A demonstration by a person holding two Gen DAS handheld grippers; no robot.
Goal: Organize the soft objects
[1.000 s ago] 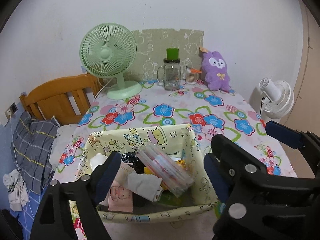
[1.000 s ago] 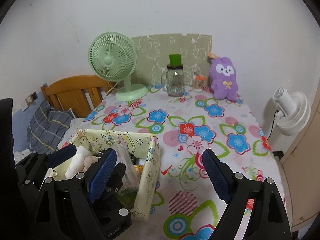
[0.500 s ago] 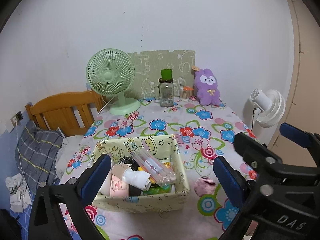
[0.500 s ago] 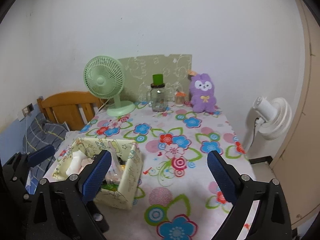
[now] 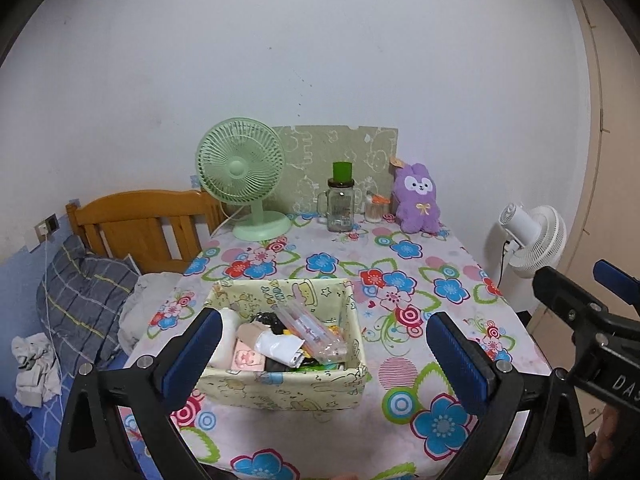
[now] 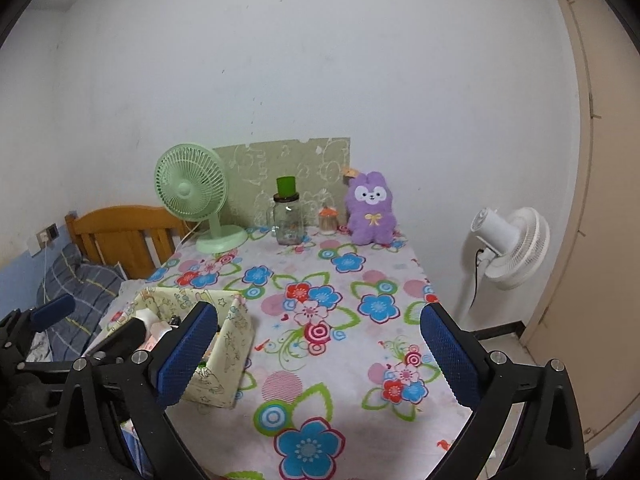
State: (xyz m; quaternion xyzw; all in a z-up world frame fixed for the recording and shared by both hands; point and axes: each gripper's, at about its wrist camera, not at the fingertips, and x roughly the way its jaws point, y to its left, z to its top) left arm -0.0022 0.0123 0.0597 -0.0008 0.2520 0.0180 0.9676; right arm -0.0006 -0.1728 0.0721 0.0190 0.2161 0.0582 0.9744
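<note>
Blue rubber pads are framing the bottom of both views right now, and both claws are gaping wide with nothing between their fingers. The left gripper is hovering low in the frame, back from the table's near edge, and the right gripper is doing the same off to its side, over bare flowered tablecloth.

Sitting just past the left claw, lower centre of the left view, is the fabric basket, pale yellow with cartoon print, near the table's front left edge. In the right view it is peeking out at lower left, partly hidden behind the fingers. It is looking crowded: a clear plastic pouch is lying slantwise on top, a white bundle beside it, a pink piece with a little face, something black and something white at the left wall. I cannot tell what lies under them.

My read: nothing is being gripped, so a pick is yet to be made. The likely next target is the purple plush bunny, leaning at the far end of the table, centre right of the frame, well apart from the basket. Reaching it calls for a long carry forward, keeping clear of the glass jar with its green lid and the small jar just beside the bunny.

Farther left the green fan is standing by the wall.
</note>
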